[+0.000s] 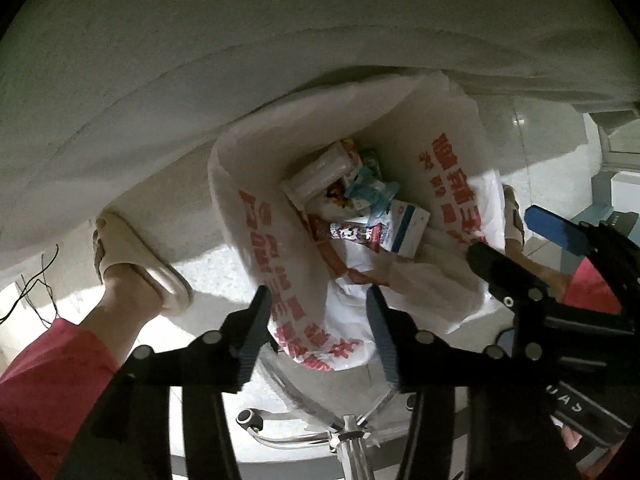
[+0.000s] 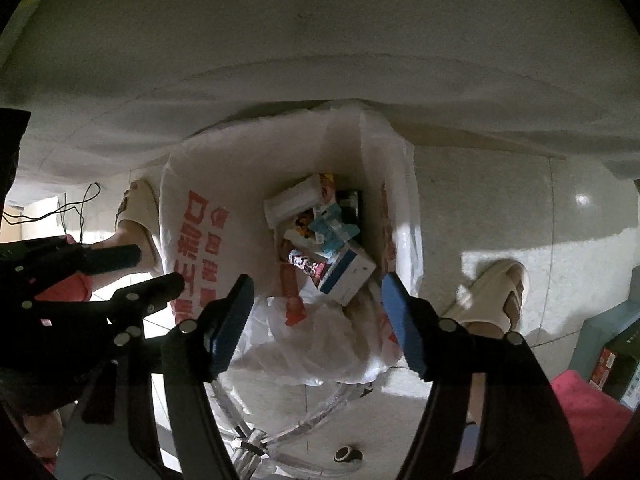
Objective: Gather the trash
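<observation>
Both wrist views look down into a white plastic bag (image 1: pixel 400 128) with red print, standing open on the pale tiled floor (image 1: pixel 224 264).

Left side: a foot in a cream slipper (image 1: pixel 136 256), below a red trouser leg (image 1: pixel 44 372), stands on the floor just beside the bag. The left gripper (image 1: pixel 318 312) hangs over the bag's near edge with its fingers spread apart; whether the plastic between them is touched cannot be told.

Centre: the trash lies at the bottom of the bag. A white ribbed wrapper (image 1: pixel 320 176) is furthest in, a teal packet (image 1: pixel 370 194) lies beside it, a red and white printed pack (image 1: pixel 354 234) lies nearer, and a white and blue carton (image 1: pixel 408 228) rests against the right wall.

Right side: the right gripper (image 2: pixel 316 312) hangs above the bag mouth, its blue-padded fingers (image 2: pixel 230 320) wide apart and holding nothing. A second slippered foot (image 2: pixel 496 296) stands on the floor to the right of the bag. Chrome legs of a frame (image 2: pixel 256 440) show beneath the bag's near edge.
</observation>
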### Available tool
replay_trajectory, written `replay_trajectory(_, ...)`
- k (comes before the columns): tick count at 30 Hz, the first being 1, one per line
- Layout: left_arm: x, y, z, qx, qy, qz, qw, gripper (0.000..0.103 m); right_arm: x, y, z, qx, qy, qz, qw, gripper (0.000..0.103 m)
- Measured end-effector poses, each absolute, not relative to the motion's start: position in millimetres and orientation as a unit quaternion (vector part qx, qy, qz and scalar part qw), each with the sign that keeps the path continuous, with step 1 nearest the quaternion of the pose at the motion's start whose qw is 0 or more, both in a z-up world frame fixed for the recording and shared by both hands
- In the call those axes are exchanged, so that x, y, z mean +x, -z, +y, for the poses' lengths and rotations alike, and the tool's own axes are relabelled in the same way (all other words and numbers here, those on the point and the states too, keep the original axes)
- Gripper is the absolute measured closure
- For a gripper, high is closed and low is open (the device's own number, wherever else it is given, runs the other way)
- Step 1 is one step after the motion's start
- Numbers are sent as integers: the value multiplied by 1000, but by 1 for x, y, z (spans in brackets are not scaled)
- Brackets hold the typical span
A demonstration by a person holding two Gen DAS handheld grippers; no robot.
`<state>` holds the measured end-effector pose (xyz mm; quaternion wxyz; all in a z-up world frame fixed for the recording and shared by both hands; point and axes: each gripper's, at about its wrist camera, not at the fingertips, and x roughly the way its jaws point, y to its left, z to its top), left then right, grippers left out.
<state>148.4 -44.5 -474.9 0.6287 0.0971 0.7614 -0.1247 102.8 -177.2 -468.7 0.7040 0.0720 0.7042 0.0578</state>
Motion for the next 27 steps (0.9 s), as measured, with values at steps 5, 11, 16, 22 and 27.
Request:
replay_trajectory(5,146,463,-43,114,109,752,640,41,97,455,-180,64,-51,700,709,29)
replay_trajectory(11,135,437,-41,119,103,740,654,37,85,432,-181,67,-50,694,715,26)
replay_trajectory(16,123,406,-40,133,87,721,675,37,76,404,-180,66,-41,685,724,25)
replay_trajectory(22,110,362,-40,120,77,692,708,37,58,355,-177,40,-25,659,750,22)
replay_trajectory(27,93,324,-41,106,72,662,739,36,39,305,-178,21,-17,615,788,22)
